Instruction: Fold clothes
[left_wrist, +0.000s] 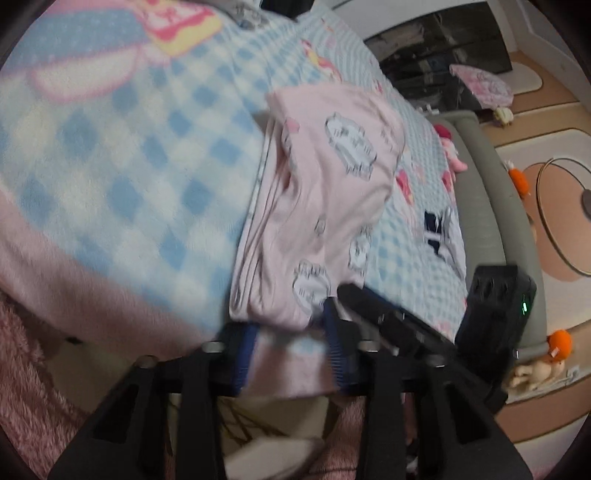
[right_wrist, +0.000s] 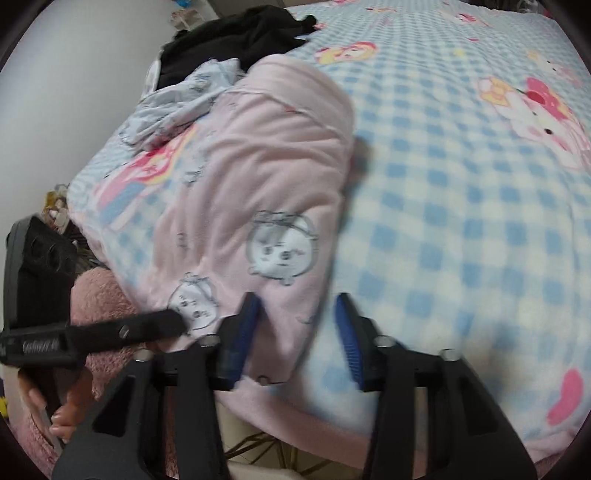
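Pink garment folded into a narrow bundle on the near edge of the checked blanket. Soft, light, floppy; best pinched at the near hem. Left gripper and right gripper jaws apart around that hem.

Both your views are smeared with motion blur, so the cartoon prints on the pink garment are mushy. Your hand is mostly hidden behind the left gripper.

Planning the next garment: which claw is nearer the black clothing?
Left. The left claw sits on the black clothing's side; the right claw is farther over.
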